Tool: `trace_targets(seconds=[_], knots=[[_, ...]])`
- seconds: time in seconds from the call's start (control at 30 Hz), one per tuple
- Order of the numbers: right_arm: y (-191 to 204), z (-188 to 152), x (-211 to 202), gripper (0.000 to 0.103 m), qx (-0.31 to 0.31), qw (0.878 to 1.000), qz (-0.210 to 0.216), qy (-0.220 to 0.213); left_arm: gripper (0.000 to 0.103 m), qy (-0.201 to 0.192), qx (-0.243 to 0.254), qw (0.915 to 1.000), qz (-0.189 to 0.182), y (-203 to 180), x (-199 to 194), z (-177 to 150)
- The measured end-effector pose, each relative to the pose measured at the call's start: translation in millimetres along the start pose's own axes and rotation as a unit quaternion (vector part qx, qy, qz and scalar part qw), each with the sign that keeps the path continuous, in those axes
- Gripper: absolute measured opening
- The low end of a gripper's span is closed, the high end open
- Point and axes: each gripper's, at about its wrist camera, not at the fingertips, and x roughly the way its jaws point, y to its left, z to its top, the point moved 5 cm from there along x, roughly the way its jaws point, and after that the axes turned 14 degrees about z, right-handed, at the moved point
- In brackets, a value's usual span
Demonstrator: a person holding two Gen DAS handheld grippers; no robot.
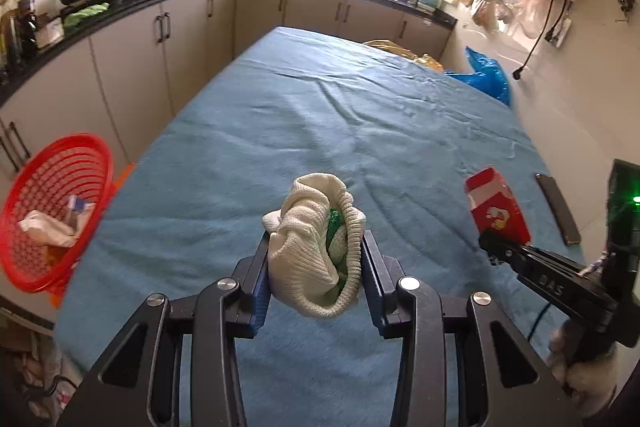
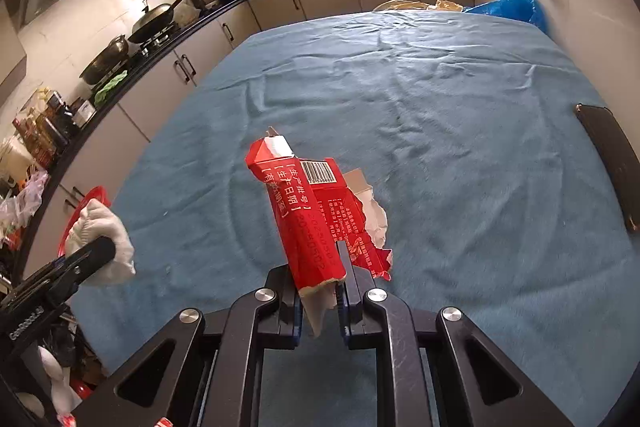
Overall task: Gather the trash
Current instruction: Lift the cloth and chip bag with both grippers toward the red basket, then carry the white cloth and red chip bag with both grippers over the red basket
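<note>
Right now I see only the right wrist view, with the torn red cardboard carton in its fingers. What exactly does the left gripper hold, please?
Observer: The left gripper holds a white knitted cloth bundle, and something green shows inside its folds.
Operator: The cloth hides most of the red plastic basket from me. Where does it stand?
Observer: The red plastic basket sits beyond the left edge of the blue-covered table, lower than the tabletop.
Operator: Is it empty?
Observer: No, crumpled white paper already lies inside it.
</note>
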Motion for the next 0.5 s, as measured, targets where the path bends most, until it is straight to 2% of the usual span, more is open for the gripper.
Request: trace_targets(seconds=[0.2, 0.5], knots=[[32.2, -16.5, -1.8, 0.015, -0.025, 0.999, -0.02, 0.008, 0.039, -0.026, 0.005, 0.9988, 0.042, 10.4, -15.1, -4.6], [62.8, -31.6, -3.2, 0.015, -0.064, 0.996, -0.061, 0.011, 0.039, -0.049, 0.006, 0.9973, 0.053, 24.5, -32.0, -10.3]])
